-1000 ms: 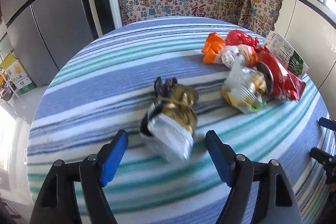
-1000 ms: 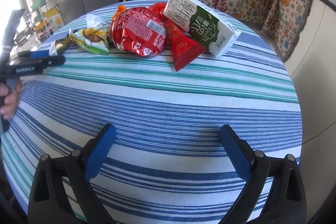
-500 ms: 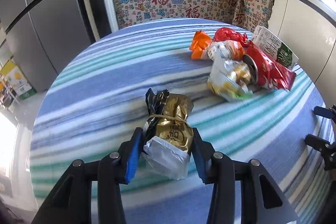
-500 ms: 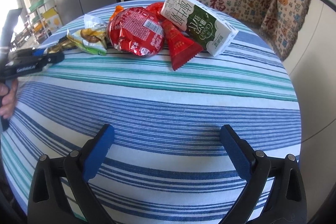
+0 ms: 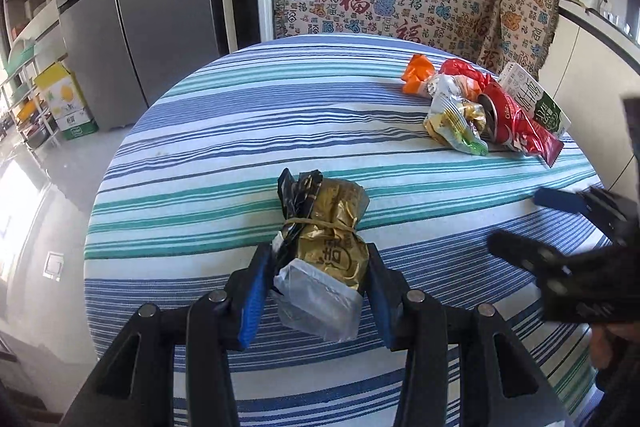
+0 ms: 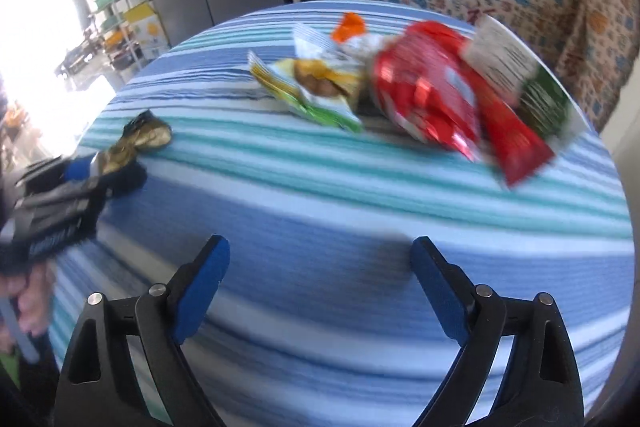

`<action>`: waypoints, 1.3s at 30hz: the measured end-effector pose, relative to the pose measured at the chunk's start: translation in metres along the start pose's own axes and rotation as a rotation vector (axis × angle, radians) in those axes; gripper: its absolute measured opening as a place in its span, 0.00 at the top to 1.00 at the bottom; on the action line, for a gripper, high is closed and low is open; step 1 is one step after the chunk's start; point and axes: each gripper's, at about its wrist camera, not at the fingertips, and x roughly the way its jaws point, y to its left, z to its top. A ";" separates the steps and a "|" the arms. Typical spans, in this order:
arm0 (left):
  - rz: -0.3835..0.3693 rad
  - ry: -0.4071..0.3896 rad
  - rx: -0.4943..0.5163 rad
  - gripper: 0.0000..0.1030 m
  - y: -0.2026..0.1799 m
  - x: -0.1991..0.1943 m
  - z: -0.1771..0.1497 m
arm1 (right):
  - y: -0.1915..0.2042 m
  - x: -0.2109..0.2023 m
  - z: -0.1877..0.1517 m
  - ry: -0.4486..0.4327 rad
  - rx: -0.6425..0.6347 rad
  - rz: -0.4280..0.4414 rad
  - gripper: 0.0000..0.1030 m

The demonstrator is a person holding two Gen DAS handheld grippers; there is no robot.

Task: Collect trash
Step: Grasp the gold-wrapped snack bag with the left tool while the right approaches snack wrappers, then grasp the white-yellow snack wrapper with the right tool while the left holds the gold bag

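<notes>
Currently, the crumpled gold-and-black foil wrapper (image 5: 326,247) sits near the striped table's (image 5: 200,147) front edge, clamped between the left gripper's (image 5: 316,291) blue pads. The right gripper (image 6: 320,291), empty, is closing slightly. The remaining wrapper pile (image 5: 480,111) stays uncollected.

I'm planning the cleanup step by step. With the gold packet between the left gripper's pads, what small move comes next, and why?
Probably lift the gold packet straight off the striped tablecloth. The left gripper has its pads pressed on the packet's sides, while the packet's far end seems to rest on the cloth, so a short rise should free it for carrying away.
</notes>
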 end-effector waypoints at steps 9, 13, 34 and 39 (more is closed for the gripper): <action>0.017 -0.013 0.011 0.55 -0.003 0.001 -0.003 | 0.011 0.054 0.063 -0.030 0.079 -0.111 0.10; 0.022 -0.014 0.013 0.55 -0.004 0.000 -0.005 | 0.004 0.048 0.065 -0.076 0.098 -0.137 0.53; -0.121 0.054 0.094 0.50 -0.071 -0.008 -0.012 | -0.060 -0.045 -0.048 -0.008 0.033 0.054 0.26; -0.173 0.071 0.078 0.48 -0.056 -0.016 -0.014 | -0.062 -0.060 -0.049 0.001 0.055 0.122 0.20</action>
